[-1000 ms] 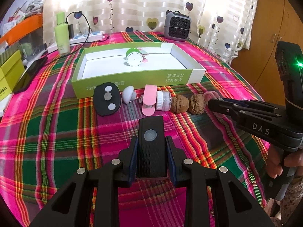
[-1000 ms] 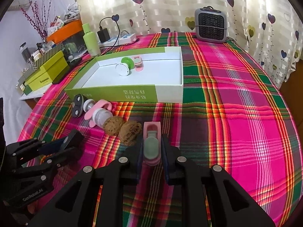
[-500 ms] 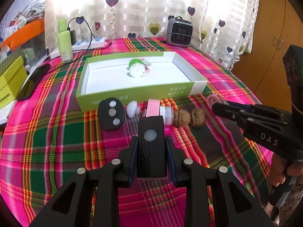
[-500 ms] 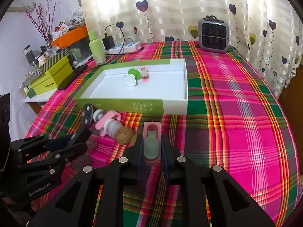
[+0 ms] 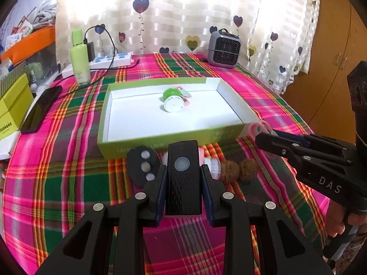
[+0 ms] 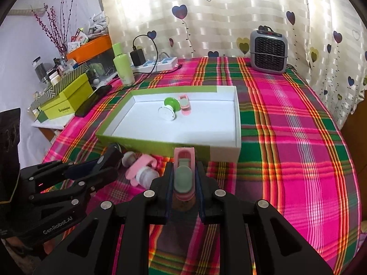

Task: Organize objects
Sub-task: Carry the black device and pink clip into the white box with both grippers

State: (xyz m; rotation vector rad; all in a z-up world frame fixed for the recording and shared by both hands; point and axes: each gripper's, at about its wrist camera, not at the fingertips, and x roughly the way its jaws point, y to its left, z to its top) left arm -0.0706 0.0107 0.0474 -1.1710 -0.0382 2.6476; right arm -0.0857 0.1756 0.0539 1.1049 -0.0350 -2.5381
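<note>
- We work above a table draped in a bright pink, green and orange plaid cloth (image 5: 68,183), which fills the space under and ahead of both grippers.
- Ahead of both grippers lies a shallow green-sided cardboard box with a white floor (image 5: 169,135); inside it, near the far wall, a small green-and-white round fan (image 5: 173,99) lies tipped beside a pink-and-grey clip (image 6: 184,104).
- Our left gripper (image 5: 183,178) is clenched on a black rectangular remote with a round grey button (image 5: 182,174) — held lengthwise between the blue pads, lifted off the cloth.
- Our right gripper (image 6: 183,183) is clenched on a pink clip with a grey-green tab (image 6: 183,171), its tip pointing at the box's near wall.
- Just beyond the left gripper's fingertips, between it and the box, sit a black oval key fob with three pale buttons (image 5: 142,166) to the left, then a small white round jar (image 5: 214,168) and two brown walnuts (image 5: 238,170) to the right.
- Left of the right gripper lies a pink clip-like piece (image 6: 142,165) by that jar.
- Far beyond the box — at the table's back edge — stand a grey mesh-fronted heater (image 5: 223,49) and a pale green bottle (image 5: 79,58).
</note>
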